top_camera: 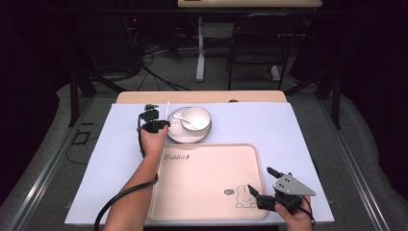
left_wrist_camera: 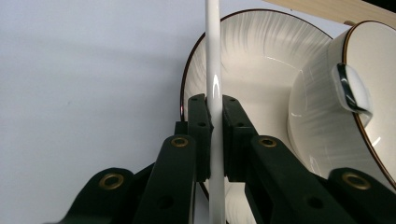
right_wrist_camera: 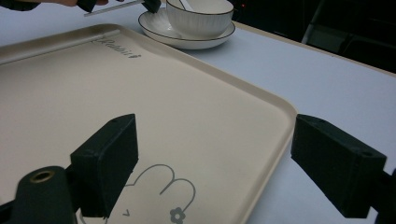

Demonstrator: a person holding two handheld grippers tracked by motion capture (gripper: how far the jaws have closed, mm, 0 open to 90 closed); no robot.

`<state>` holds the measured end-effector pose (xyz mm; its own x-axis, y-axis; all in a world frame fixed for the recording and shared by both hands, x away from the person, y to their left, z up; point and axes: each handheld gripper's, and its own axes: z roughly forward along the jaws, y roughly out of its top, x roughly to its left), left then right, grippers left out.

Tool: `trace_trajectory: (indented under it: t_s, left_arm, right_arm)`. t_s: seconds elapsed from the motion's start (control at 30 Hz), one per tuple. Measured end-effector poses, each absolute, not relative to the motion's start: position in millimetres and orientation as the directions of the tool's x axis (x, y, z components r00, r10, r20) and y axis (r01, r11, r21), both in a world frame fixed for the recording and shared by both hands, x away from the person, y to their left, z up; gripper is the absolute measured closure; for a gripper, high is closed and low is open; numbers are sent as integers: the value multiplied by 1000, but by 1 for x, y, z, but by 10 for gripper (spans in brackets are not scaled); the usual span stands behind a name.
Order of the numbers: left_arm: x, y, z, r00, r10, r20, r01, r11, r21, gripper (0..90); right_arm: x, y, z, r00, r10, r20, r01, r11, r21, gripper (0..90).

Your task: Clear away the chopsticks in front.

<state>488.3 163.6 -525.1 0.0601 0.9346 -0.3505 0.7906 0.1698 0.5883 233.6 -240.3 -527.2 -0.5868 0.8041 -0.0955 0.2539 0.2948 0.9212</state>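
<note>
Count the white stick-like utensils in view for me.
1: a thin white stick, clamped in the left tool beside the plate. A spoon lies in the bowl.

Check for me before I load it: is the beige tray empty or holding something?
Empty. The tray shows bare surface; the bowl sits beyond it.
</note>
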Motion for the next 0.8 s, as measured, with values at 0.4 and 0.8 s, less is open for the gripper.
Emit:
trace_trajectory:
  t_s: [0.4, 0.8]
  left_arm:
    - [466, 175, -511, 61, 929, -364, 778, 185, 601, 843]
    - [425, 181, -510, 101, 910, -402, 776, 181, 604, 843]
  right_arm:
    - [233, -241, -527, -586, 805, -95, 253, 293, 922, 145]
    - [233, -240, -527, -586, 804, -99, 252, 298, 921, 145]
